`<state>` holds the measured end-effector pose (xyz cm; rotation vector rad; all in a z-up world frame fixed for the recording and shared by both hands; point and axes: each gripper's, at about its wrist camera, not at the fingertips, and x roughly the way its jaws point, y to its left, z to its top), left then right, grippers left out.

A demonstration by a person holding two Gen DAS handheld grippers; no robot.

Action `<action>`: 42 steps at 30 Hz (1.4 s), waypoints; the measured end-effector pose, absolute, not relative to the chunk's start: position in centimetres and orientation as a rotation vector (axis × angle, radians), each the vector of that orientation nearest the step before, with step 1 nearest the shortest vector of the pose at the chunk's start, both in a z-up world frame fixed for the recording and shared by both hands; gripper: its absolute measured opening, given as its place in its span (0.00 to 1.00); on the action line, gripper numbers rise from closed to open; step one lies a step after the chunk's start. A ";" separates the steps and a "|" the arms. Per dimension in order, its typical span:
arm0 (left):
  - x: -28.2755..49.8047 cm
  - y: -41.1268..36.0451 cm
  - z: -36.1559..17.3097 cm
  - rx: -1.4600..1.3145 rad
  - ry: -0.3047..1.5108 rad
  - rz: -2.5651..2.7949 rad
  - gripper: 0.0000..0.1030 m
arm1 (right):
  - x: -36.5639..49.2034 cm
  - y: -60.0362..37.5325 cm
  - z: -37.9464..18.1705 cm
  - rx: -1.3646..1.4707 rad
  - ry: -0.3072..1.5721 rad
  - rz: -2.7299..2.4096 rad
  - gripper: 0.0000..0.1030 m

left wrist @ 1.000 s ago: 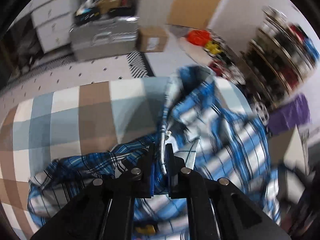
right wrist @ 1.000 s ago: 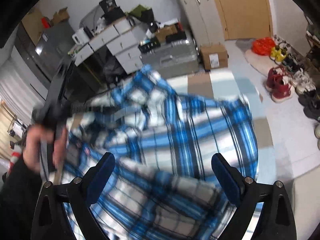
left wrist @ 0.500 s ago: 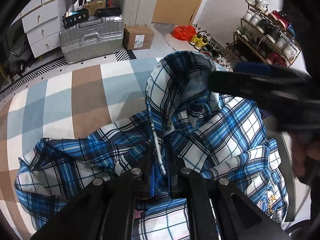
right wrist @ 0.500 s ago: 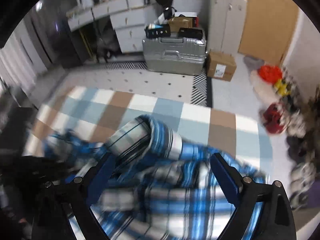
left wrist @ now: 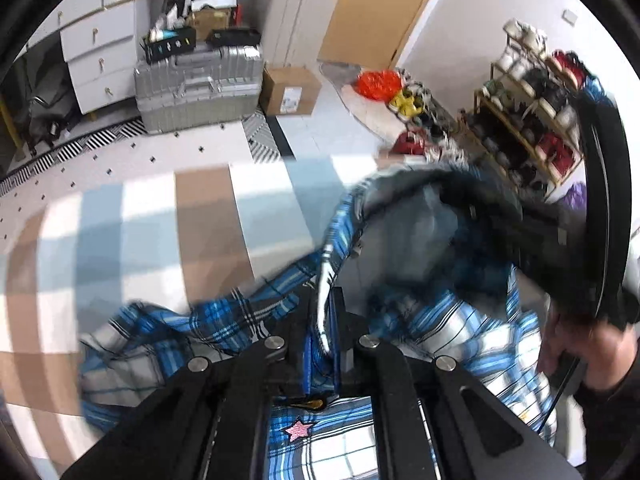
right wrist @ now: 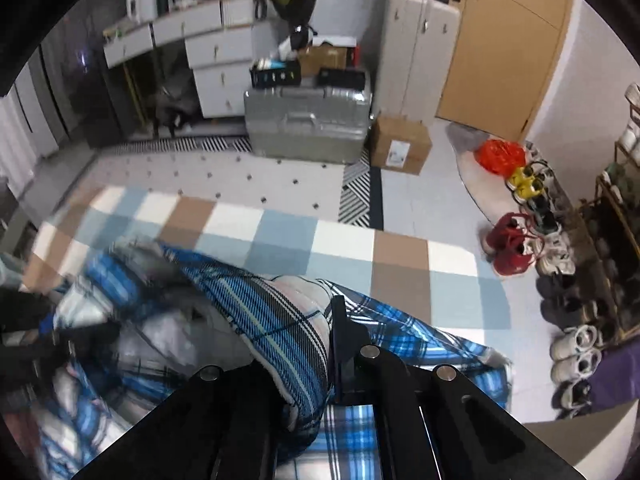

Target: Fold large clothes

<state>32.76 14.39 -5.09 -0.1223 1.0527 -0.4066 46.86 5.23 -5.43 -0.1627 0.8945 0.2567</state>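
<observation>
A blue and white plaid shirt (left wrist: 460,320) lies bunched on a checked blue, brown and white cover (left wrist: 200,220). My left gripper (left wrist: 324,300) is shut on the shirt's white-edged front hem, which rises between its pads. In the right wrist view the shirt (right wrist: 260,312) humps up at the collar. My right gripper (right wrist: 332,312) has its jaws closing on that thick fold, and the cloth covers its left finger. The right gripper (left wrist: 520,232) shows blurred and dark in the left wrist view, with a hand (left wrist: 580,344) behind it.
A silver suitcase (right wrist: 308,124) and a cardboard box (right wrist: 400,146) stand on the floor beyond the cover. White drawers (right wrist: 216,68) are at the back. A shoe rack (left wrist: 532,120) and loose shoes (right wrist: 512,248) line the right side.
My right gripper, wide open over the shirt before, has swung to the collar and closed on a fold. The left gripper keeps its grip and has lifted slightly.
</observation>
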 end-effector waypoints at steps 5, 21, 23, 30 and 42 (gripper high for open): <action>30.4 13.8 0.6 -0.087 0.991 -0.415 0.02 | 44.2 4.2 -1.8 -0.135 0.854 0.292 0.03; 13.9 12.0 -3.9 -0.004 0.967 -0.460 0.01 | 23.9 -1.6 -4.0 0.101 0.761 0.392 0.03; 12.6 11.7 -5.6 0.004 0.982 -0.445 0.01 | 22.1 -2.1 -5.7 0.148 0.782 0.380 0.03; 11.1 11.4 -11.2 -0.044 1.061 -0.408 0.01 | 17.6 -1.6 -12.6 0.168 0.856 0.295 0.03; 11.9 12.2 -12.4 -0.048 1.098 -0.435 0.01 | 16.8 -3.3 -11.6 0.166 0.939 0.379 0.56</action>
